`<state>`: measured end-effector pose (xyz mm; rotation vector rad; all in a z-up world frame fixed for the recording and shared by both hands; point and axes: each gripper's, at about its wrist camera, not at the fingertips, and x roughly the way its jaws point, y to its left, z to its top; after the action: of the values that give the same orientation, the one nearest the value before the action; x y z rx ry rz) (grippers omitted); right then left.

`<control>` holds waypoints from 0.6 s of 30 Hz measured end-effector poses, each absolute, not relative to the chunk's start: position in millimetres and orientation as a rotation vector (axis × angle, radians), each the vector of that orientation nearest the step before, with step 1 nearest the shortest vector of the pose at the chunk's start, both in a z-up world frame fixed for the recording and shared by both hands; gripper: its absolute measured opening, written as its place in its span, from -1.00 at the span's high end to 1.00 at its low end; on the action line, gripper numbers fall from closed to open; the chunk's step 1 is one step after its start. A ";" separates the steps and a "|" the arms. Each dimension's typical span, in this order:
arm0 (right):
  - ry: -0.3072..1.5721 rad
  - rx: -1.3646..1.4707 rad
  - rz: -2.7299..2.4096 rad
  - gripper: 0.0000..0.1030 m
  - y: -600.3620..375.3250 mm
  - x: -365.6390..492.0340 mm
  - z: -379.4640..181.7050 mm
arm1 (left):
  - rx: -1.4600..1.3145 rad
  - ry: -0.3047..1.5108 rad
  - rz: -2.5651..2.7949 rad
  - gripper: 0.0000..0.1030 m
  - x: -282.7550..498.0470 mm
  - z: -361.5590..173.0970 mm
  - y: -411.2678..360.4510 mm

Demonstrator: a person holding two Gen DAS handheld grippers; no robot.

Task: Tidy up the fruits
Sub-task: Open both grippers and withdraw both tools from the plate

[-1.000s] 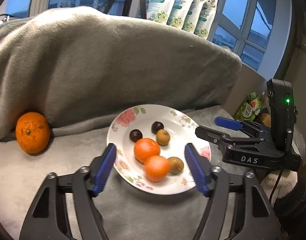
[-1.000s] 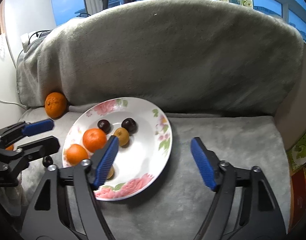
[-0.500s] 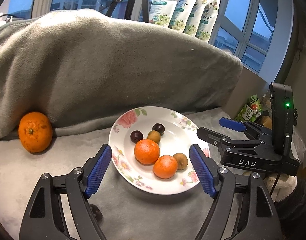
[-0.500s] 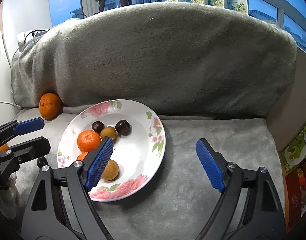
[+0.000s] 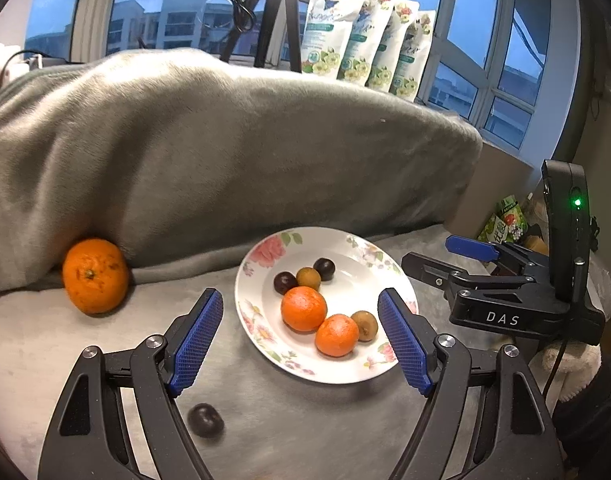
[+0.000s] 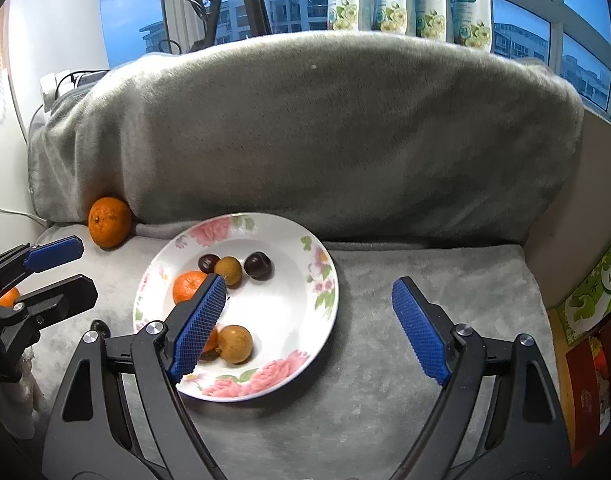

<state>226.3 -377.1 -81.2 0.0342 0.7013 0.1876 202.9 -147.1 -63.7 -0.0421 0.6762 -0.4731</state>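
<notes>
Now my left claw (image 5: 299, 336) has just been opening, and nothing sits between its blue pads; a second ago it hung close over the plate, and since then the view has pulled back a touch, so a small dark fruit (image 5: 205, 420) shows on the grey blanket (image 5: 305, 420) just under the claw's left finger, off the plate. I read that as one piece not yet gathered. My right claw (image 6: 309, 328) also stands wide with nothing held, and it has barely shifted.

Ahead of the left claw lies the flowered plate (image 5: 389, 264), holding two small oranges (image 5: 304, 308), two dark fruits and two brown ones. The big orange (image 5: 95, 276) rests well off to the claw's left, tucked against the draped cushion (image 5: 225, 152); it too is outside the plate, so I judge the sorting unfinished.

For room: the near rim of the plate lies just beyond the left claw's pads, and the right claw's left pad overhangs the plate's left half, hiding part of an orange. Open blanket stretches to the right claw's right, up to some boxes (image 6: 585, 308) at the edge. The two claws are near each other beside the plate, so I would keep them from crossing. Behind everything the cushion rises like a wall, limiting any forward reach.
</notes>
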 end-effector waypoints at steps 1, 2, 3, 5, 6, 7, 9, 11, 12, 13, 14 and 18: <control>0.698 0.036 0.190 -0.70 -375.4 226.1 -79.1 | -0.042 0.673 -0.469 -0.55 202.3 -62.6 -145.7; 0.697 0.039 0.195 -0.70 -373.9 226.3 -77.5 | -0.044 0.668 -0.464 -0.55 202.0 -61.4 -143.3; 0.695 0.042 0.201 -0.70 -372.0 226.3 -75.8 | -0.050 0.661 -0.457 -0.55 201.5 -59.7 -139.4; 0.693 0.045 0.210 -0.70 -366.5 226.9 -72.7 | -0.055 0.654 -0.448 -0.55 200.6 -58.0 -134.0; 0.693 0.044 0.215 -0.70 -363.8 227.5 -71.4 | -0.057 0.652 -0.444 -0.55 200.3 -57.3 -130.8; 0.693 0.044 0.221 -0.70 -360.4 228.2 -69.9 | -0.059 0.647 -0.439 -0.55 199.9 -56.6 -127.0; 0.694 0.046 0.236 -0.70 -353.5 229.9 -67.2 | -0.060 0.642 -0.427 -0.55 199.5 -55.7 -119.9; 0.698 0.054 0.256 -0.70 -345.7 232.0 -64.6 | -0.063 0.642 -0.419 -0.55 199.1 -55.9 -114.7; 0.700 0.058 0.266 -0.70 -341.9 233.2 -63.3 | -0.065 0.641 -0.414 -0.55 199.1 -55.9 -111.4; 0.702 0.060 0.275 -0.70 -337.4 234.7 -62.0 | -0.069 0.639 -0.406 -0.55 199.1 -56.3 -106.8; 0.704 0.061 0.283 -0.70 -332.9 236.3 -61.1 | -0.073 0.639 -0.402 -0.55 198.9 -56.6 -103.1; 0.719 0.069 0.322 -0.70 -315.9 244.8 -57.7 | -0.093 0.638 -0.379 -0.55 199.9 -58.6 -86.8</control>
<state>244.8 -315.9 -57.7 0.0694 0.7185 0.3220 199.9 -86.8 -58.6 -0.0930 0.6381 -0.3787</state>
